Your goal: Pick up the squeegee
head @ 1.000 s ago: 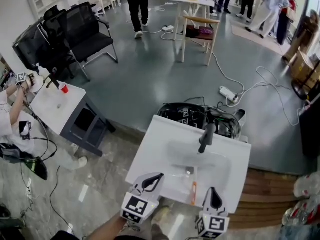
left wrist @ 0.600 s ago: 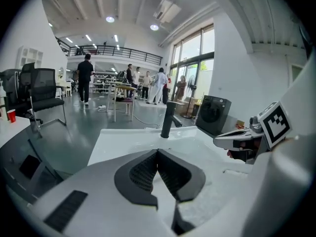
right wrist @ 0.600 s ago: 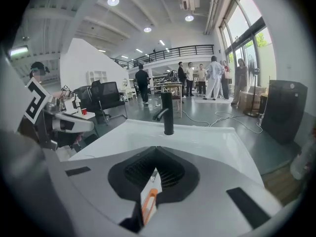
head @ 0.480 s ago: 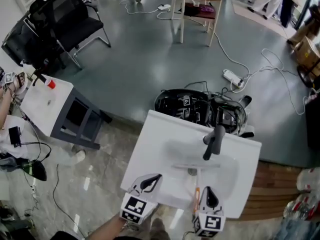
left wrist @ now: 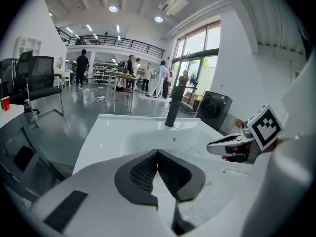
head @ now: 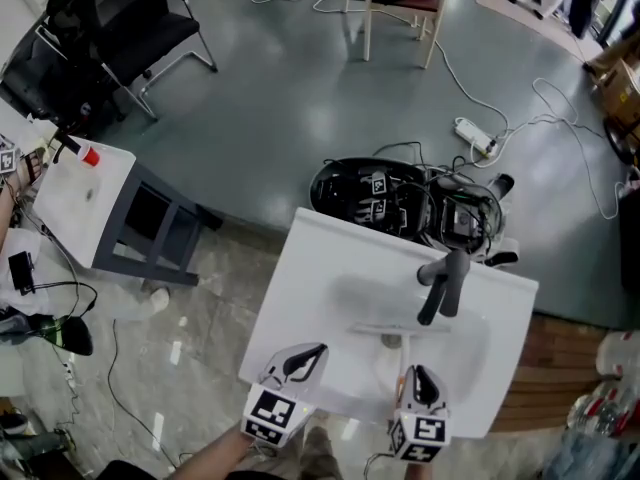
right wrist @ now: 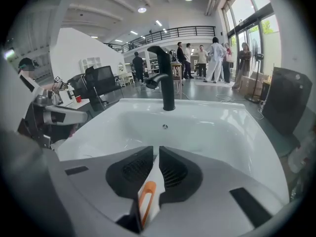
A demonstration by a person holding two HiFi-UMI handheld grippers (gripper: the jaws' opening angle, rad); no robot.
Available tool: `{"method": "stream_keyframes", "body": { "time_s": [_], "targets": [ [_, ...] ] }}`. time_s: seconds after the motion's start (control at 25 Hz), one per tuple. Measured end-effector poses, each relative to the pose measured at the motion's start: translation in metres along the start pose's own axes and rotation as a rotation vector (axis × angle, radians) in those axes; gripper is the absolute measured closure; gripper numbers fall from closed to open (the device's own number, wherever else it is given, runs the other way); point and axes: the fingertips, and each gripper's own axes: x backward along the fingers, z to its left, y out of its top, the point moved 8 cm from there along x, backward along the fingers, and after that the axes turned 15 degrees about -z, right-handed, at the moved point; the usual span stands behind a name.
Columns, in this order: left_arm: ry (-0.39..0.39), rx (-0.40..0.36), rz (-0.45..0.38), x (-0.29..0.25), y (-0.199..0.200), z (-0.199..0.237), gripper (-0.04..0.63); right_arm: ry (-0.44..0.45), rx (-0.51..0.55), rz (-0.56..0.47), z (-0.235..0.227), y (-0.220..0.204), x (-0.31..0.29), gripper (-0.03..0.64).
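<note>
The squeegee (head: 402,375) lies in the white sink (head: 310,278), its clear handle with an orange insert pointing at the front rim. My right gripper (head: 417,376) hangs low over that handle. In the right gripper view the handle (right wrist: 148,196) shows in the narrow gap between the jaws (right wrist: 156,149), which are opening; the pads do not visibly press on it. My left gripper (head: 305,360) hovers over the front rim to the left, shut (left wrist: 157,152) with nothing in it. The black faucet (right wrist: 167,83) stands at the basin's far side.
A pile of black gear and cables (head: 400,203) sits on the floor behind the sink. A small white table (head: 80,193) with a red cup stands at the left. Black chairs (head: 110,28) and a power strip (head: 475,135) lie farther off. Wooden boards (head: 560,368) border the sink's right.
Both grippers have sunk toward the sink's front rim. The right gripper has come over the squeegee's handle, which lay just left of it before. The jaws now show a slight gap.
</note>
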Motion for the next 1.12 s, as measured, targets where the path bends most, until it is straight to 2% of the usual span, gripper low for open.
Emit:
{"method": "stream_keyframes", "body": {
  "time_s": [0.2, 0.4, 0.48, 0.76, 0.96, 1.12],
  "targets": [
    [0.000, 0.012, 0.004, -0.001, -0.001, 0.006, 0.594, 0.006, -0.013, 0.087, 0.002, -0.007, -0.020, 0.501],
    [-0.008, 0.017, 0.015, -0.005, -0.003, 0.010, 0.594, -0.012, -0.040, 0.228, 0.000, -0.025, -0.037, 0.397],
    [-0.014, 0.011, 0.013, -0.009, -0.002, 0.012, 0.594, -0.018, -0.048, 0.259, -0.001, -0.027, -0.043, 0.381],
    [-0.025, 0.024, 0.022, -0.019, -0.001, 0.019, 0.594, -0.025, -0.066, 0.343, 0.000, -0.031, -0.056, 0.394],
    [-0.035, 0.016, 0.020, -0.025, -0.003, 0.022, 0.594, -0.034, -0.060, 0.378, 0.000, -0.036, -0.062, 0.487],
    [-0.041, 0.017, 0.027, -0.027, -0.004, 0.022, 0.594, -0.047, -0.080, 0.383, 0.002, -0.037, -0.064, 0.523]
  ]
}}
